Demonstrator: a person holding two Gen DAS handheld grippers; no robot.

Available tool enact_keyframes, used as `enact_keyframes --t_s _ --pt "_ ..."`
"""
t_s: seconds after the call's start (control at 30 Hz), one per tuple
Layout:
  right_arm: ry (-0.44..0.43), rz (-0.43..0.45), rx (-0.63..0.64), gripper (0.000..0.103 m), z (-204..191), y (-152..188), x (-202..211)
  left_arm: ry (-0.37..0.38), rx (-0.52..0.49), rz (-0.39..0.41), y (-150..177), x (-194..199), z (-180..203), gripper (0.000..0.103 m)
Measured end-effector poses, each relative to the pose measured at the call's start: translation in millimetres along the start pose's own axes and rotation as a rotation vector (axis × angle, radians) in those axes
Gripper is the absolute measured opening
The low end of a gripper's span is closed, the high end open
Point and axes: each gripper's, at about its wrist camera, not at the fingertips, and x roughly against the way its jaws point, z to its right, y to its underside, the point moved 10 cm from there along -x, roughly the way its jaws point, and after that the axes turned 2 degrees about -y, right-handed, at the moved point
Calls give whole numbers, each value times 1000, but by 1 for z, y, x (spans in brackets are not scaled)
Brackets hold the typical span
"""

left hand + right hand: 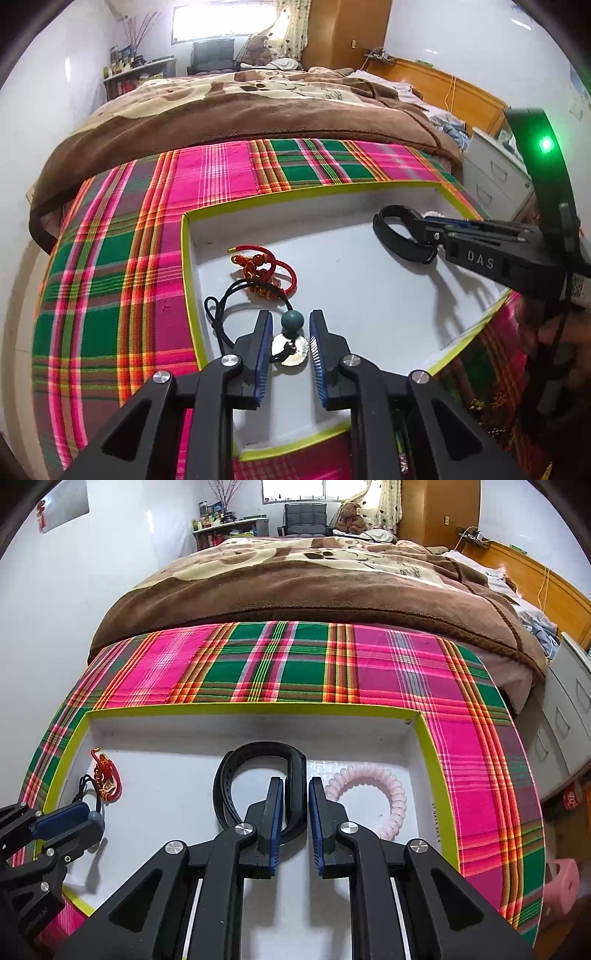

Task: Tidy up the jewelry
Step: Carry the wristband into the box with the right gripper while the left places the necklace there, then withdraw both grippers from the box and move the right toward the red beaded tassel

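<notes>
Left wrist view shows the red cord bracelet (264, 267) lying in the white box (369, 295), then the left tool (291, 326) standing narrow around a pendant necklace (291, 341) without pressing it. Further right, the right tool (296, 794) has its pads just beside the black band (258, 764), and whether they grip it I cannot tell.

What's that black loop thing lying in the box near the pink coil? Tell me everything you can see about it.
It is a black band, like a rubbery watch or fitness strap, curled into a loop with a row of small holes along one end. It lies on the white floor of the shallow yellow-rimmed box, just left of the pink spiral hair tie. One side of the loop runs between the jaws of the right gripper; the pads do not look pressed on it.
</notes>
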Motion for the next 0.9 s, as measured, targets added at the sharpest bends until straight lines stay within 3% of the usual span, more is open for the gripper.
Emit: enact_keyframes --t_s 0.13,0.27,0.47,0.9 --pt "2 8 2 21 0 1 4 12 3 3 1 2 1 24" --pt "-7 26 -5 42 0 0 10 21 13 24 0 10 4 30" --pt "-41 65 -6 42 -6 4 31 32 15 66 0 32 10 38" --pt "-75 145 -19 42 -6 33 95 25 52 137 26 88 14 39"
